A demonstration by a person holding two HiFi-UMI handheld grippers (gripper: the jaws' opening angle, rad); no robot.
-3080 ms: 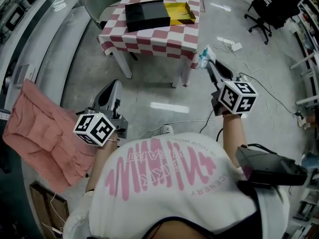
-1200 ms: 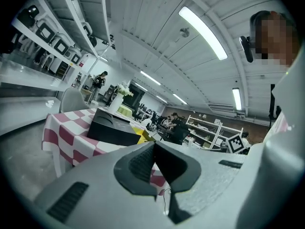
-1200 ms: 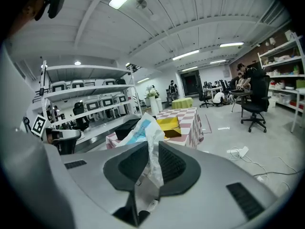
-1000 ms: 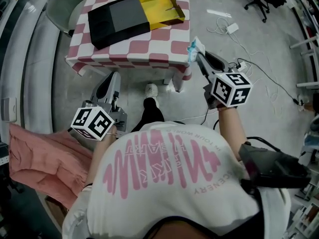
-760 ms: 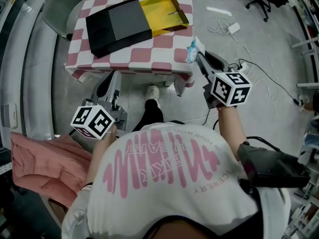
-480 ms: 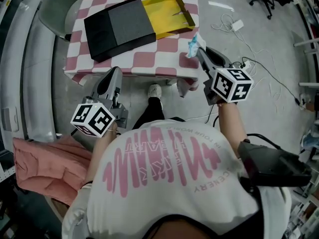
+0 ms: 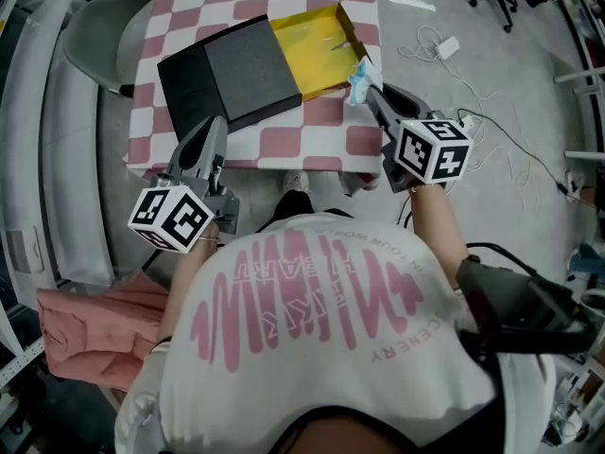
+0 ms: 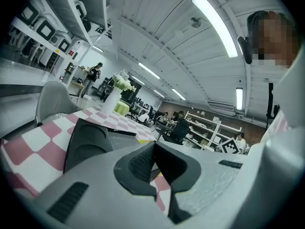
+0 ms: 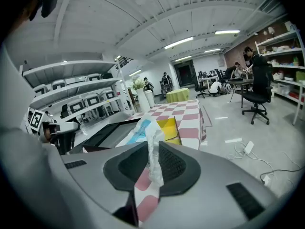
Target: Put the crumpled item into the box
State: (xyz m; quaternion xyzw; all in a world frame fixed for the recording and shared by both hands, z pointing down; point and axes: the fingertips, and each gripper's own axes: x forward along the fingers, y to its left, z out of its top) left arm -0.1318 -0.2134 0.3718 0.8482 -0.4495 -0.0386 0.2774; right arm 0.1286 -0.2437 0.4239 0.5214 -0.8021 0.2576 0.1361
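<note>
One crumpled item [image 7: 358, 79] is hanging clamped in my right hand-held gripper [image 7: 370, 96] just beside the box [image 7: 317, 50], upper centre, ready for dropping; left hand-held gripper [image 7: 212, 129] is idling, jaws together.

The red-and-white checked table [image 7: 326, 142] lies under the fingers [image 7: 203, 148] of the left gripper [image 7: 215, 123] and the fingers [image 7: 383, 112] of the right gripper [image 7: 369, 91]. A grey chair [image 7: 99, 45] stands beyond and left of the left fingers. White cables with an adapter [image 7: 444, 45] lie on the floor, right of the right fingers. A pink cloth [image 7: 90, 334] lies well behind the left fingers.
</note>
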